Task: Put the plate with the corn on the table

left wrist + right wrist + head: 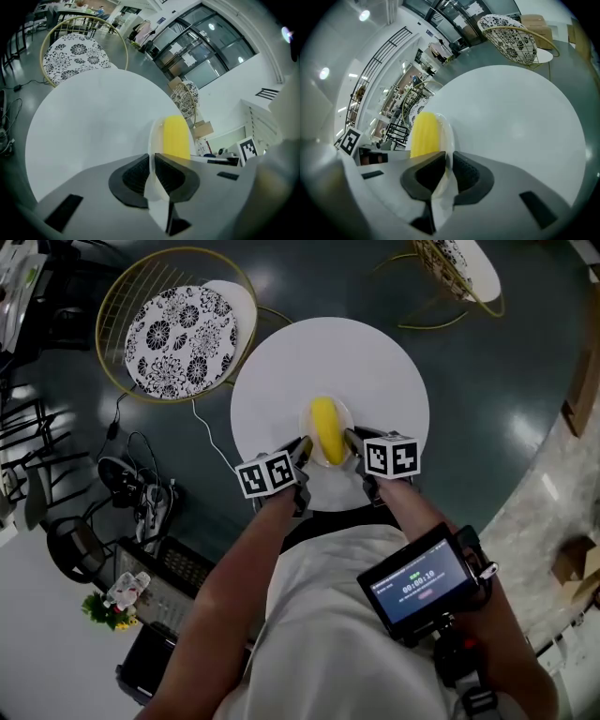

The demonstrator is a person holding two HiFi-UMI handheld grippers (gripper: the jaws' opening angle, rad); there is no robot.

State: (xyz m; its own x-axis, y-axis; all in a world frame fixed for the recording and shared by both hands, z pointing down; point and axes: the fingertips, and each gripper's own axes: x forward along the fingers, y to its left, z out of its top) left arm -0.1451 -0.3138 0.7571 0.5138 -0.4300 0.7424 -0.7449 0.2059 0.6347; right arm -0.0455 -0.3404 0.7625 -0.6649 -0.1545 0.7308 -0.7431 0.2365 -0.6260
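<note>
A small white plate [345, 414] with a cob of corn [325, 430] sits over the near half of a round white table [328, 357]. I cannot tell whether the plate touches the tabletop or is held just above it. The corn lies along the middle of the plate. Its long axis runs from the person's body outward toward the far edge of the table, with the far end leaning slightly left in the head view.

The left gripper [302, 451] is closed on the plate's left rim, and its own view shows the thin rim [153, 136] pinched between both pads, with the corn [176, 138] just beyond. The right gripper [354, 444] is clamped the same way on the opposite rim [446, 133]. A wire chair with a patterned cushion [178, 329] stands beyond the table to the left.
</note>
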